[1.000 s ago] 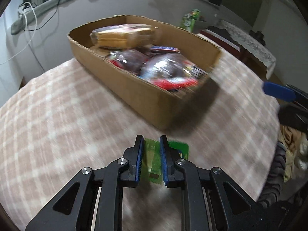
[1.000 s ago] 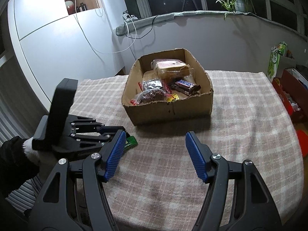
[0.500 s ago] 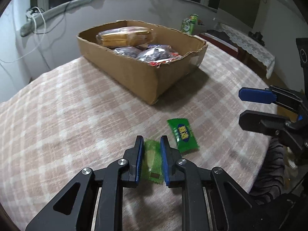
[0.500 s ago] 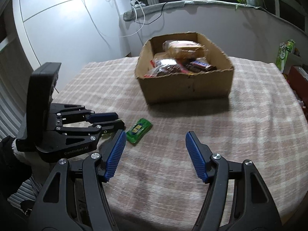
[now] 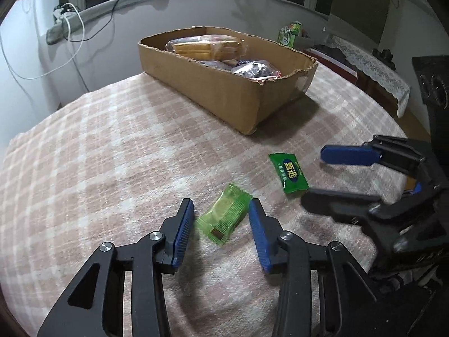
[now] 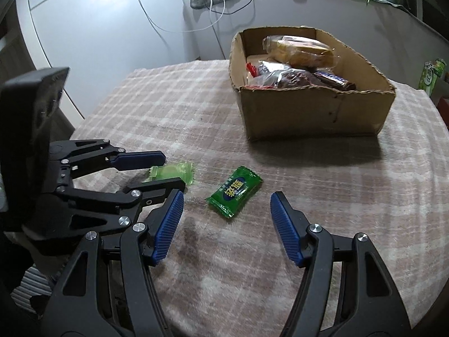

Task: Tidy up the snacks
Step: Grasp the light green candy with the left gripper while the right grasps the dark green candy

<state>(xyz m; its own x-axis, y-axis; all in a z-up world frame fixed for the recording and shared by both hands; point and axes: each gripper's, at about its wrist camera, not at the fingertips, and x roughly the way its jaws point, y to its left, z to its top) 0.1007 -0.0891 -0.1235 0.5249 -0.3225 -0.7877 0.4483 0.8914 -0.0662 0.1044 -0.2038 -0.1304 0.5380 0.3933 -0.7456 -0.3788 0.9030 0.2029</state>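
A light green wafer packet point(image 5: 224, 215) lies on the checked tablecloth between the open fingers of my left gripper point(image 5: 221, 210), not gripped. It also shows in the right wrist view point(image 6: 174, 172). A darker green candy packet point(image 5: 288, 172) lies to its right, and in the right wrist view point(image 6: 235, 191) it lies just ahead of my open, empty right gripper point(image 6: 226, 203). The cardboard box point(image 5: 213, 90) holding several wrapped snacks stands farther back, and shows in the right wrist view point(image 6: 311, 112).
The round table's edge point(image 5: 393, 123) curves close on the right. A green carton point(image 5: 289, 35) stands on furniture beyond the box. A wall with hanging cables point(image 6: 196, 14) runs behind the table.
My left gripper has opened and let go of the light green packet, which now lies on the cloth. Both grippers have come lower, and the right one has moved closer to the dark green packet.
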